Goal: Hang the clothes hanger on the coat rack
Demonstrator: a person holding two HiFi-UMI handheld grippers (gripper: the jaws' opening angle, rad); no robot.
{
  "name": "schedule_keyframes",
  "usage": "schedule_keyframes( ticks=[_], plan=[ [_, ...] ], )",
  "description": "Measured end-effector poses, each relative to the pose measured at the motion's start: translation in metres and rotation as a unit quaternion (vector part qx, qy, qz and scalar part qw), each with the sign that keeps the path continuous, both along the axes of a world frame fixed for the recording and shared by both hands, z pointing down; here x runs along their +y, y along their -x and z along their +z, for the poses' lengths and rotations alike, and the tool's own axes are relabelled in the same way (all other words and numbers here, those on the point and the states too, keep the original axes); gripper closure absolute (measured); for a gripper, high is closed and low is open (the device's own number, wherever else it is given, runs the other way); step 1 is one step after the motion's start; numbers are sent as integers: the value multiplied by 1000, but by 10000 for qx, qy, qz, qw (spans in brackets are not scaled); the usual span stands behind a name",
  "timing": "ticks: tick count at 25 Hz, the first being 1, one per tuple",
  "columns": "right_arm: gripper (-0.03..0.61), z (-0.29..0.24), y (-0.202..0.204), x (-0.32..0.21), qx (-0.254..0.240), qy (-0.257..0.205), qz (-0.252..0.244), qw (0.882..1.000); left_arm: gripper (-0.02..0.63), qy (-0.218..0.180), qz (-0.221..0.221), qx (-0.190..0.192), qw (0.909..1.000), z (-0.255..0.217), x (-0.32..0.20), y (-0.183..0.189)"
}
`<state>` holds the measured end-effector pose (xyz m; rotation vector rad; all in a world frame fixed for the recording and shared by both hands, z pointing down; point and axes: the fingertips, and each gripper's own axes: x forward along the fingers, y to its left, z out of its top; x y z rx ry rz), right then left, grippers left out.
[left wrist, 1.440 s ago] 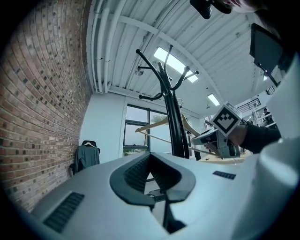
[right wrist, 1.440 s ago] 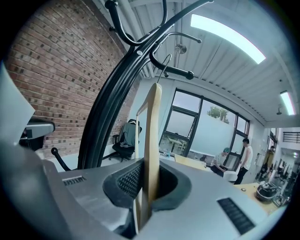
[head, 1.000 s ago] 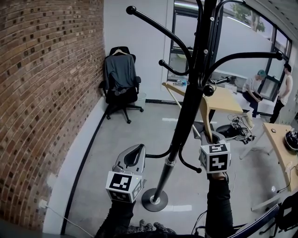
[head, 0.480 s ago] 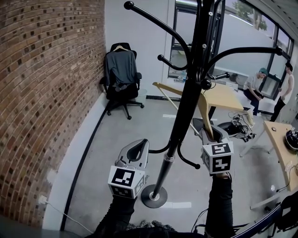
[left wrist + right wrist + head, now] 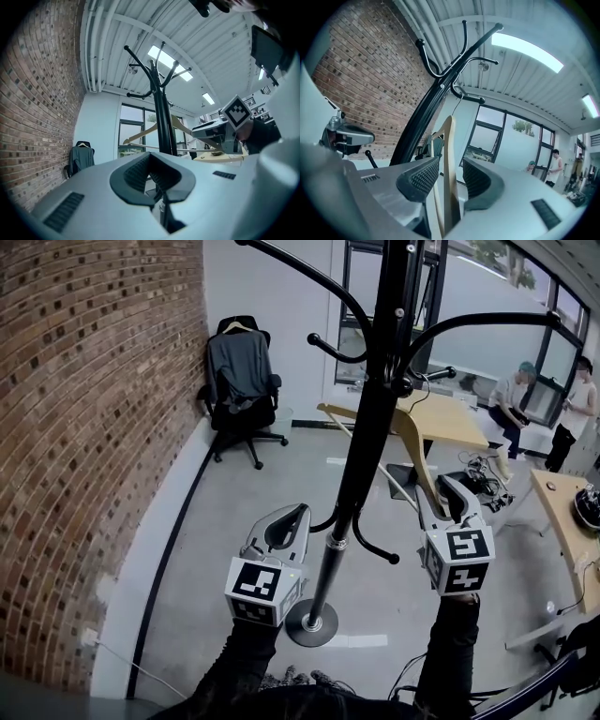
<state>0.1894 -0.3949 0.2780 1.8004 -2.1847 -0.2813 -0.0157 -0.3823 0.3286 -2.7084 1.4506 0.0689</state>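
The hanger looks hooked on the coat rack at twelve o'clock, so the right gripper has just spread its jaws wide off it; the left gripper is closed, empty.

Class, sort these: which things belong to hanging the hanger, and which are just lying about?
Job: coat rack; wooden hanger; right gripper, jaws just opened, hanger between them.
Lying about: office chair with garment; desk.
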Motion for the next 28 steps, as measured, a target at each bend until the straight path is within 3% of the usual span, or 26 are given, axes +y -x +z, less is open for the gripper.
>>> schedule_keyframes(
  ticks=[7, 28],
  plan=[
    [434, -9, -3, 39, -491, -302, -9, 9983, 606, -21, 110, -37, 9999, -4, 13, -20],
    [436, 15, 13, 116, -980, -124, -492, 9939, 606, 34, -322, -153, 9994, -1, 86, -16]
  ],
)
